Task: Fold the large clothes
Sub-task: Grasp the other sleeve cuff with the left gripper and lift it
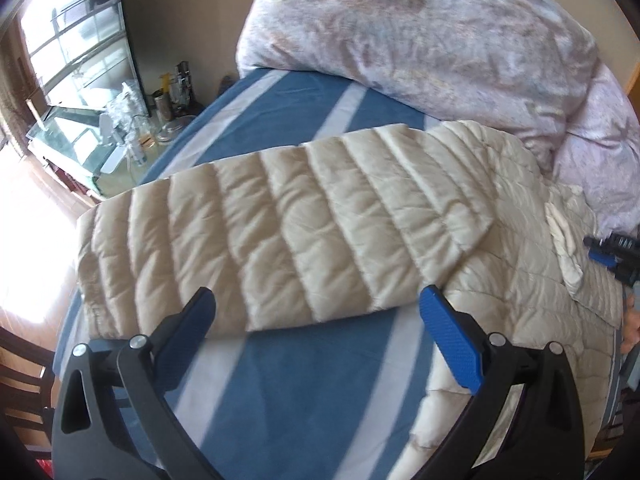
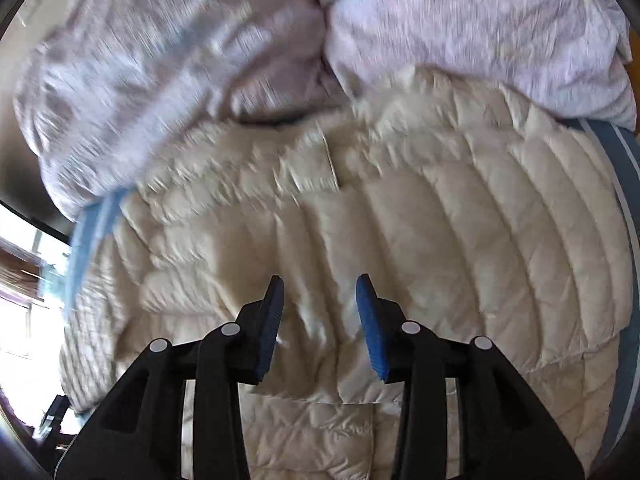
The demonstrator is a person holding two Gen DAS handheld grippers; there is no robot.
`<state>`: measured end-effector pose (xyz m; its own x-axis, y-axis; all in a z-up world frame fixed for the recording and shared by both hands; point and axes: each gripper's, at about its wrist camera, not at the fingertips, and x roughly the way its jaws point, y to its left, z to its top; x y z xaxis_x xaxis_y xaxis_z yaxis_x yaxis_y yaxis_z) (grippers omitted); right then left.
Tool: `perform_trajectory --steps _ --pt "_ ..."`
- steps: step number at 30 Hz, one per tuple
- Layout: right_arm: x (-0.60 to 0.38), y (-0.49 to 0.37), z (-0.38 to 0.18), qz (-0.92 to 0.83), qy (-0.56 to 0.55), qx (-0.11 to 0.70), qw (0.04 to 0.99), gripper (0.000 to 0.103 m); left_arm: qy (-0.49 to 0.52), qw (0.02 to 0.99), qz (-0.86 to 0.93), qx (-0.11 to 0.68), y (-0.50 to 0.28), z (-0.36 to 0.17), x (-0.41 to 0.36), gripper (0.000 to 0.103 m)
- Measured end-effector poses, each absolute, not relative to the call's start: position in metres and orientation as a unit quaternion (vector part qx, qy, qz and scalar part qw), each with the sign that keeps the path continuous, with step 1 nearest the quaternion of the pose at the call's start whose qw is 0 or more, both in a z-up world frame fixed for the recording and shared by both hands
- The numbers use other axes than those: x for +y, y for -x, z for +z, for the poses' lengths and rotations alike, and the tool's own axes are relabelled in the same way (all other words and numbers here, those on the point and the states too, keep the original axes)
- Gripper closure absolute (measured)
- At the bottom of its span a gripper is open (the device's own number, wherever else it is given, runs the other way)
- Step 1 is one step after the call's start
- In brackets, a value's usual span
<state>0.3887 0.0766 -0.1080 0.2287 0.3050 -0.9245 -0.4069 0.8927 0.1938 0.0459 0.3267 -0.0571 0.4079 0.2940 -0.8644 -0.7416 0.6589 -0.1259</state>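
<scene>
A cream quilted down jacket point(image 1: 304, 220) lies on the blue-and-white striped bed sheet point(image 1: 288, 392), with one padded panel folded across towards the left. My left gripper point(image 1: 318, 292) hovers over the jacket's near edge, its jaws wide open and nothing between them. In the right wrist view the jacket point(image 2: 440, 220) fills the middle. Just above its cloth hangs my right gripper point(image 2: 319, 280), its jaws apart and the pads not pressing on anything. The right gripper point(image 1: 612, 252) also shows at the right edge of the left wrist view, with part of a hand point(image 1: 632, 328) below it.
A bulky lilac patterned duvet point(image 1: 420, 36) is heaped at the far side of the bed, against the jacket's far edge. Left of the bed stands a glass table point(image 1: 76, 136) with bottles and jars point(image 1: 168, 104). A dark wooden chair point(image 1: 20, 384) is at the lower left.
</scene>
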Motion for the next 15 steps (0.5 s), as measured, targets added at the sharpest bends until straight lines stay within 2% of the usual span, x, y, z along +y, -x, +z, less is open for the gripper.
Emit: perform_trajectory --steps 7,11,15 --pt "0.101 -0.378 -0.147 0.192 0.102 0.6 0.77 0.061 0.265 0.786 0.346 0.437 -0.021 -0.061 0.349 0.002" --pt "0.119 -0.366 -0.153 0.18 0.165 0.57 0.785 0.059 0.279 0.778 0.356 0.435 -0.003 -0.062 0.367 0.002" --pt "0.119 -0.373 -0.15 0.179 0.141 0.589 0.775 0.057 0.306 0.764 0.376 0.426 0.025 -0.062 0.394 0.002"
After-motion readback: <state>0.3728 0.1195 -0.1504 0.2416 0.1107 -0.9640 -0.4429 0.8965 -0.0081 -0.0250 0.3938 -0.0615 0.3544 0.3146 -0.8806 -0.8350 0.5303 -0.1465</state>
